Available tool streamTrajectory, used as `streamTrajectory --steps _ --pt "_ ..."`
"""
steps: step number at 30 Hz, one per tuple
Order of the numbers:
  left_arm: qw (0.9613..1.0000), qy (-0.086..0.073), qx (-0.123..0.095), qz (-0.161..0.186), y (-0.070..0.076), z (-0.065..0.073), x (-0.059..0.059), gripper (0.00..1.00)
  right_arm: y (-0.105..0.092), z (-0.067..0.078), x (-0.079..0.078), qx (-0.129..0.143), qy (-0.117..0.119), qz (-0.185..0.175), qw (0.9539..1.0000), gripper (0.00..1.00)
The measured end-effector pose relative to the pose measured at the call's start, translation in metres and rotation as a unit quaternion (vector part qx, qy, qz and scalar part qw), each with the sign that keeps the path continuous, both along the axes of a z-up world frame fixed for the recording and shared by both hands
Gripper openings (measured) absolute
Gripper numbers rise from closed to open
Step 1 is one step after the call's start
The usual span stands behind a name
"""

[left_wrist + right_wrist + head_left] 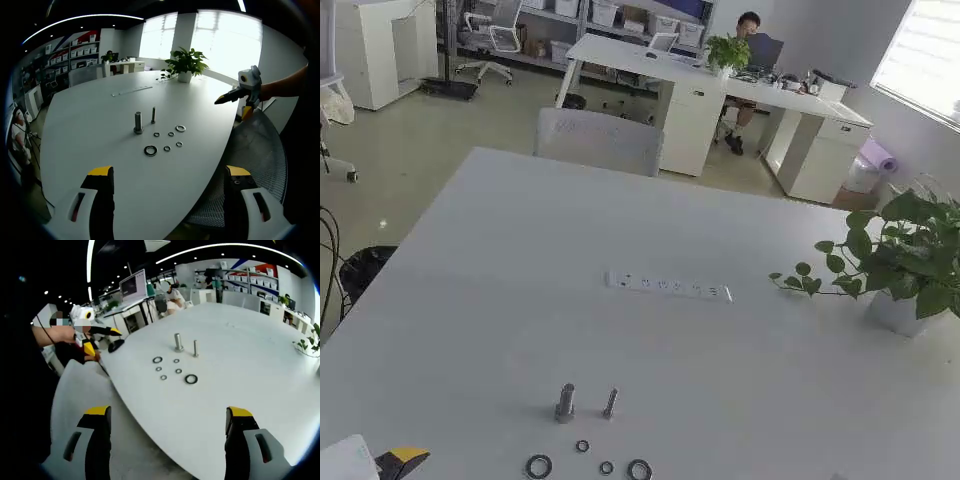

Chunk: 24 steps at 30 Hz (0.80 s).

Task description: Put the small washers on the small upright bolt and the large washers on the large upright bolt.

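Observation:
Two bolts stand upright on the white table [620, 340]: the large bolt [565, 402] on the left and the small bolt [610, 403] beside it. Loose washers lie in front of them, among them a large washer [539, 466], another large washer [640, 469] and a small washer [582, 446]. My left gripper [169, 200] is open and empty, well short of the large bolt [138, 123] and small bolt [153, 115]. My right gripper [165, 440] is open and empty too, off the table edge, facing the large bolt [178, 342] and washers [191, 379].
A power strip [668, 286] lies across the table's middle. A potted plant [905, 260] stands at the right edge. A grey chair back [600, 140] sits at the far side. A gripper [395, 462] pokes in at the bottom left corner. Desks and a seated person are behind.

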State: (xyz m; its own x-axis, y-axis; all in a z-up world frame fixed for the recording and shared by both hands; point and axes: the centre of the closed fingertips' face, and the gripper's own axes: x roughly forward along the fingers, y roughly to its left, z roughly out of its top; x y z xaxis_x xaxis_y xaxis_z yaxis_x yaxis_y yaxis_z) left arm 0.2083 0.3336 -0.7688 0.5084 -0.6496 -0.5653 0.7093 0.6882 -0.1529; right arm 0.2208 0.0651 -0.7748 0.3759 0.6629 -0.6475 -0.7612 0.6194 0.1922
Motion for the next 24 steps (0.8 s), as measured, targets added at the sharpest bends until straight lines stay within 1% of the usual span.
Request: streamTrajectory --steps 1,4,6,7,8,9,10,11,15,18,20,21,22,24 --pt "1.0000 0.000 -0.001 0.000 -0.001 0.000 0.000 0.88 0.000 0.000 0.000 0.001 -0.001 0.000 1.0000 0.93" --pt "1.0000 0.006 0.003 -0.001 -0.004 -0.001 -0.002 0.86 0.002 0.002 0.000 0.015 0.008 -0.005 0.9998 0.93" --pt "0.9998 0.000 0.017 -0.005 -0.006 0.000 -0.002 0.86 0.001 0.002 0.002 0.010 0.001 -0.006 0.9999 0.94" --pt "0.9995 -0.004 0.031 -0.010 -0.004 -0.002 -0.002 0.85 0.000 0.002 0.003 0.009 0.000 -0.006 0.9999 0.95" --pt "0.9994 -0.003 0.031 -0.011 -0.005 -0.003 -0.003 0.84 0.000 0.001 0.003 0.008 0.000 -0.005 1.0000 0.95" --pt "0.9996 0.001 0.025 -0.009 -0.005 -0.001 -0.003 0.84 0.000 0.001 0.003 0.007 0.001 -0.004 1.0000 0.95" --pt "0.9999 0.001 0.016 -0.005 -0.007 0.002 -0.003 0.84 0.000 0.000 0.003 0.006 0.001 -0.002 1.0000 0.95" --pt "0.9999 -0.001 0.013 -0.004 -0.007 0.004 -0.002 0.85 0.000 0.000 0.004 0.004 -0.001 0.001 1.0000 0.95" --pt "0.9999 -0.006 0.012 -0.001 -0.008 0.007 0.001 0.86 0.001 0.002 0.003 0.004 -0.002 0.007 1.0000 0.94" --pt "0.9999 -0.005 0.013 -0.003 -0.010 0.007 0.001 0.87 -0.001 0.001 0.003 0.001 -0.001 0.010 0.9999 0.94" --pt "0.9999 0.000 0.016 -0.005 -0.010 0.005 0.001 0.89 -0.003 0.001 0.001 -0.005 0.000 0.014 0.9999 0.94" --pt "0.9997 0.008 0.022 -0.008 -0.011 0.003 -0.001 0.91 -0.003 0.000 0.001 -0.007 0.001 0.017 0.9998 0.93" --pt "0.9996 0.012 0.023 -0.009 -0.013 0.003 -0.002 0.94 -0.004 0.000 0.001 -0.009 0.000 0.021 0.9997 0.93" --pt "0.9997 0.010 0.019 -0.010 -0.015 0.005 -0.002 0.95 -0.006 -0.001 0.000 -0.019 0.000 0.027 0.9995 0.93"
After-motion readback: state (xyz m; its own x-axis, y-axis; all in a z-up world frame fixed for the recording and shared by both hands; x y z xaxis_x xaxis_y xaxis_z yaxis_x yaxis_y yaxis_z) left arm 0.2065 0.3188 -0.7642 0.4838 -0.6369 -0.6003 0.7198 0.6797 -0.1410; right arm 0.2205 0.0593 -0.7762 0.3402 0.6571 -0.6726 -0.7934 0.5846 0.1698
